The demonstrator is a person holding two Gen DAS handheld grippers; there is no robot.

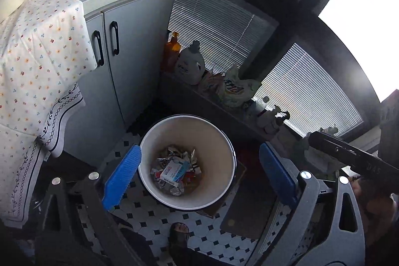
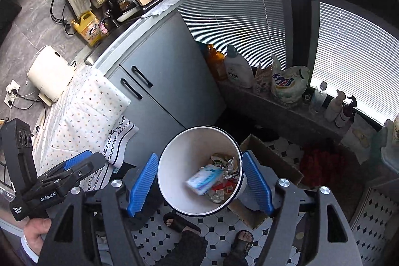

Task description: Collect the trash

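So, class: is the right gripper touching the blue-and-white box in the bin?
Apart. In the right wrist view the right gripper stands open above the bin, and the blue-and-white box, blurred, lies down inside among the wrappers, clear of both blue pads.

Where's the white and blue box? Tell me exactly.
The white and blue box lies inside the round white bin on top of crumpled wrappers. In both wrist views the bin stands on the tiled floor by the grey cabinet.

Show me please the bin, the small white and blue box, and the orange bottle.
bin [image 1: 214, 141]: left wrist view, bare inner wall.
box [image 2: 203, 178]: right wrist view, its top face.
orange bottle [image 2: 216, 61]: right wrist view, its body.
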